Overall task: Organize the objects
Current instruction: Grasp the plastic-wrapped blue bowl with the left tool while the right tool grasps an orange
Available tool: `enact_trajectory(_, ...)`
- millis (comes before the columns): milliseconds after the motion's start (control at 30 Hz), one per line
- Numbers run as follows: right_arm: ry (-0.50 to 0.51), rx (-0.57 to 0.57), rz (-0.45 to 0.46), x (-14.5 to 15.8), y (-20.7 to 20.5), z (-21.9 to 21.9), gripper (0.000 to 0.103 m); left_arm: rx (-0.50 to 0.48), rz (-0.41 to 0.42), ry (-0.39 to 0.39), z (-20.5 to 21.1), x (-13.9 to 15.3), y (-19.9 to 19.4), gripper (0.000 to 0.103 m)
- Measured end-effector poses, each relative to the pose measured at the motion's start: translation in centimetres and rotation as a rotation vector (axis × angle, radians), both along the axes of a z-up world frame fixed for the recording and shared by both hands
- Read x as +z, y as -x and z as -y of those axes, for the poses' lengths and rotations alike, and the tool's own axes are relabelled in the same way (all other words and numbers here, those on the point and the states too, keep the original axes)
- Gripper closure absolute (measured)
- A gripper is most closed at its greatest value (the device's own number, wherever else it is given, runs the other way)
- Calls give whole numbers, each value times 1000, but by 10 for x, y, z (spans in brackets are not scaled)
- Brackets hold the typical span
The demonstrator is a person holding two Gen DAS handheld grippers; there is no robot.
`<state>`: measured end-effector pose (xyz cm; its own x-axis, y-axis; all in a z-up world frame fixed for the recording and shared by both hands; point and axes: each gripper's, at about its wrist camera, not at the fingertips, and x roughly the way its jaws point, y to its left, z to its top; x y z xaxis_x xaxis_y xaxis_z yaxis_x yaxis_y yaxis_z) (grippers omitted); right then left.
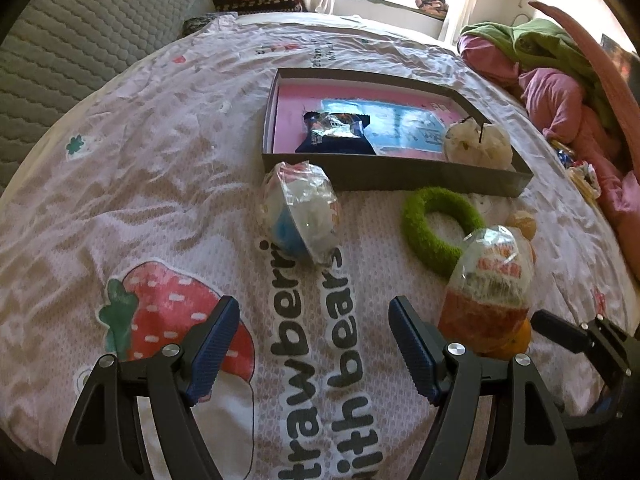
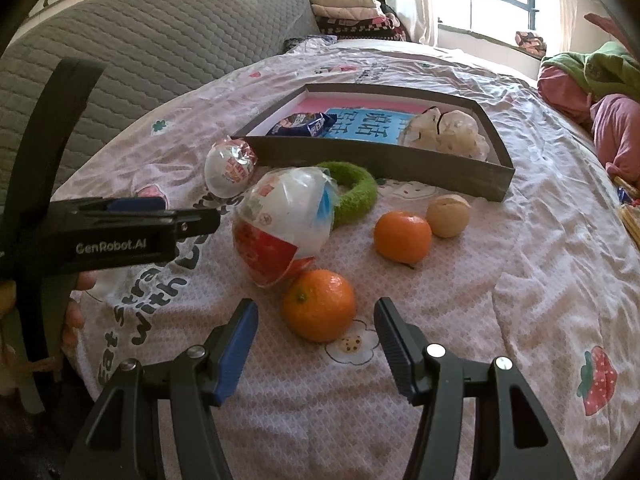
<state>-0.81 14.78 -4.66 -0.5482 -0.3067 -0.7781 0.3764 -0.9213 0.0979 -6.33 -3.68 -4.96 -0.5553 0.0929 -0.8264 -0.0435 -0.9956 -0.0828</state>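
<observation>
The right gripper [image 2: 316,342] hangs over the bed [image 2: 520,280] with its blue-padded fingers [image 2: 236,344] spread and nothing between the pads. The round orange mandarin with a green stem scar [image 2: 319,305] lies just ahead of the fingertips, almost on the middle line between them and a little toward the left finger. It is nearly a ball, so it has no long axis to line up with; the fingers only need to go forward and down around it.

Directly behind the mandarin, touching it or almost so, stands the big egg-shaped toy in clear wrap with a red and white shell [image 2: 282,224]. Farther ahead lies the shallow grey cardboard box with a pink floor [image 2: 380,164], where a dark blue snack packet [image 2: 302,124] and a white lace bundle [image 2: 444,132] already rest.

The left gripper [image 1: 314,344] also has its fingers spread and empty. The smaller wrapped egg with a blue and white shell [image 1: 300,212] is well ahead of them, its long axis running toward the box. In the left view the mandarin is mostly hidden behind the big egg, so the right hand seems nearer to it.
</observation>
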Motion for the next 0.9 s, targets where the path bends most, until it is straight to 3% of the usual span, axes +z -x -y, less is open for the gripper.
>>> enact_trajectory(900,-36,21,-10,-15,10,12,43,45,5,-4,9,-10,48,25)
